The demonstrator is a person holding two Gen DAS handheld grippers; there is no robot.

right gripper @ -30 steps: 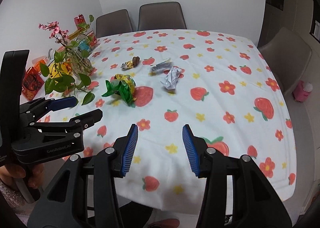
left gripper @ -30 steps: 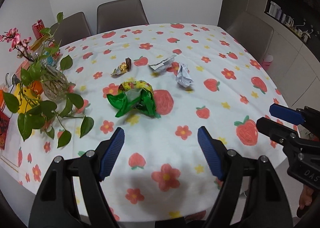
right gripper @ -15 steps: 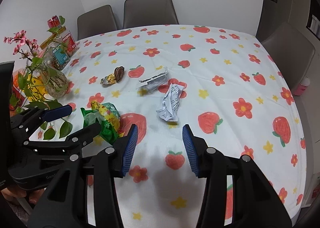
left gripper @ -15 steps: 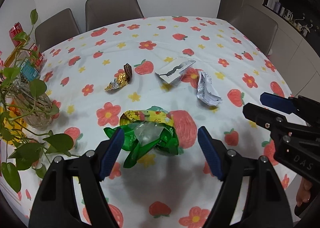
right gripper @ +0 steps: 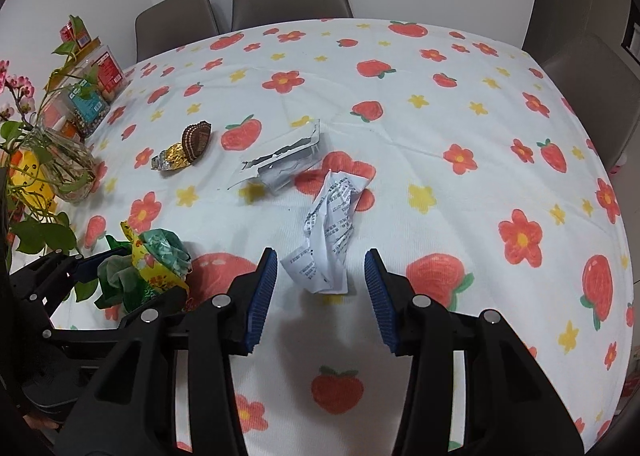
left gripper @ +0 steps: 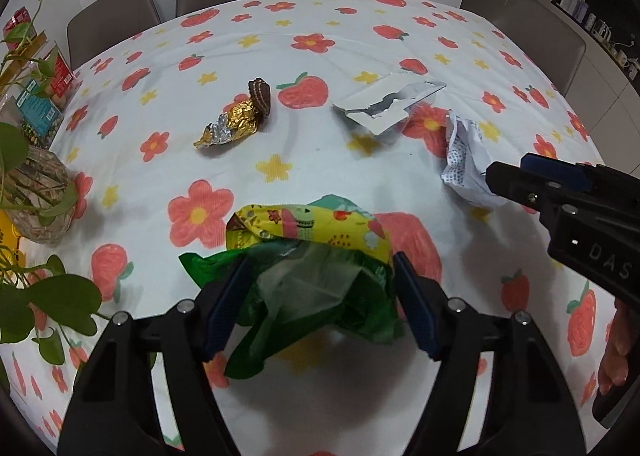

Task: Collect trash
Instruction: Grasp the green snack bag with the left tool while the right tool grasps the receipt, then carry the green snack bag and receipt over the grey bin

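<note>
Green snack bag [left gripper: 316, 280] now sits between the wide-open left gripper [left gripper: 320, 304]; the right gripper [right gripper: 320, 288], equally open, has closed in around crumpled paper [right gripper: 328, 240] at twelve o'clock; both empty.

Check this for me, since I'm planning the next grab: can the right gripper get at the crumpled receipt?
Probably yes: the right gripper is open, the crumpled receipt lies between its fingertips, nothing blocking.
</note>
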